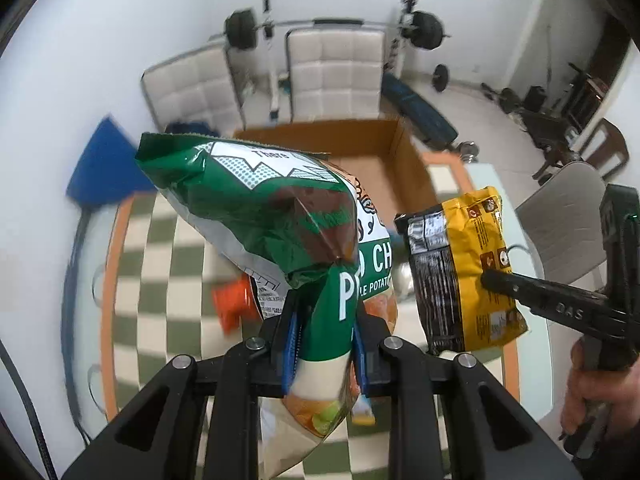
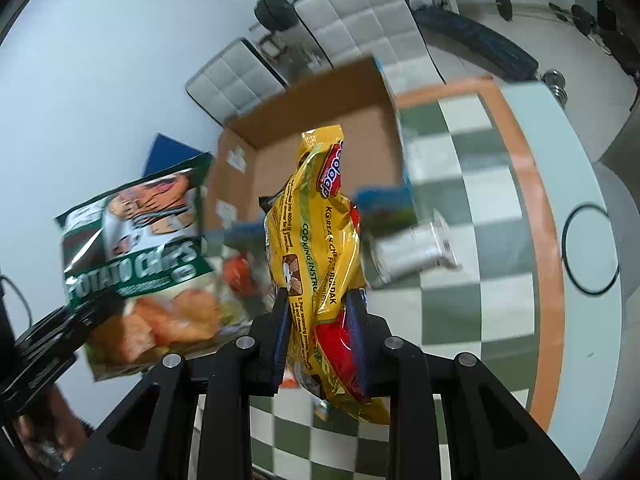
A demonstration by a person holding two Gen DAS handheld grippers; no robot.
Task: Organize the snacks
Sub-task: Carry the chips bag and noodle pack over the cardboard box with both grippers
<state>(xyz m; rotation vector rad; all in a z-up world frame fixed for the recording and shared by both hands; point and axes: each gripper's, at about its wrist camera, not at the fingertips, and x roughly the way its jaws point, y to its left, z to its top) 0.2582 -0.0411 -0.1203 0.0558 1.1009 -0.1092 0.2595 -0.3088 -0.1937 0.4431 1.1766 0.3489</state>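
Note:
My left gripper point(image 1: 324, 312) is shut on the lower part of a green potato chips bag point(image 1: 256, 208), which hangs in the air above the table. In the right wrist view the same chips bag point(image 2: 136, 256) shows at the left, with the left gripper point(image 2: 92, 308) clamped on it. My right gripper point(image 2: 320, 300) is shut on a yellow noodle packet point(image 2: 320, 232), its blue pads pressing both sides. From the left wrist view the yellow packet point(image 1: 472, 264) is at the right, held by the right gripper point(image 1: 492, 278). An open cardboard box point(image 2: 304, 84) stands behind both.
A green-and-white checkered cloth point(image 1: 160, 264) with an orange border covers the table. On it lie an orange item point(image 1: 230, 304), a blue box point(image 2: 384, 200) and a silver cylinder point(image 2: 412, 252) on its side. White padded chairs point(image 1: 332, 72) and a barbell rack stand beyond.

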